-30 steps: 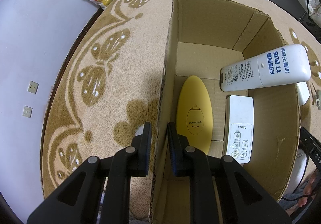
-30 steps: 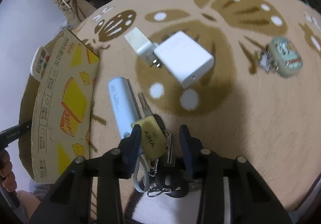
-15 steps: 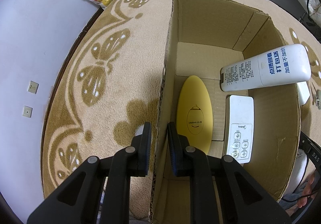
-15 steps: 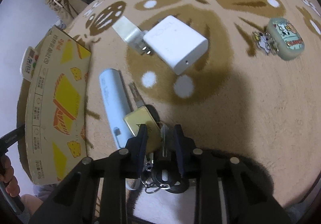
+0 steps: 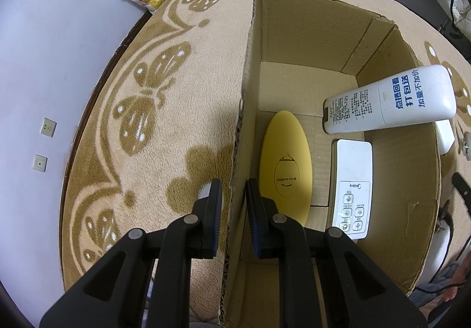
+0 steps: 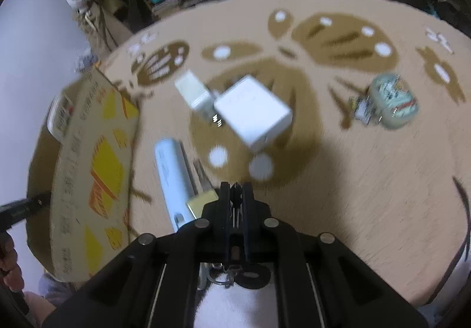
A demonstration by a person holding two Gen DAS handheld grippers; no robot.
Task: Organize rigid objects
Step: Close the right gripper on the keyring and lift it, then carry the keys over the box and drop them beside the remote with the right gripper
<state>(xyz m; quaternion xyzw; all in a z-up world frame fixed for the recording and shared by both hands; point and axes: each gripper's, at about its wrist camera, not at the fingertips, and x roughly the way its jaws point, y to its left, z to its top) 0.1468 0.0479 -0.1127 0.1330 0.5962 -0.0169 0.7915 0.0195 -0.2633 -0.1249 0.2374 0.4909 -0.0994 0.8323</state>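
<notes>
My left gripper (image 5: 234, 204) straddles the left wall of an open cardboard box (image 5: 294, 22), shut on that wall. Inside lie a yellow oval device (image 5: 284, 175) and a white remote (image 5: 351, 189). A second white remote (image 5: 388, 101) leans over the right rim. My right gripper (image 6: 236, 191) is shut on a bunch of keys (image 6: 235, 204); its yellow tag (image 6: 203, 201) sticks out to the left, and the ring and a black fob hang below the fingers. A white cylinder (image 6: 173, 175) lies just left of the keys, beside the box (image 6: 94, 169).
On the beige patterned rug (image 6: 368, 181) lie a white charger block (image 6: 253, 113), a smaller white adapter (image 6: 192, 89) and a pale green earbud case with a charm (image 6: 394, 104). Cluttered shelves and bags stand beyond the rug. A hand (image 6: 11, 269) shows at the lower left.
My right gripper has shut on the key bunch and the view has shifted, now blurred by motion. The left gripper and the box have not moved.
</notes>
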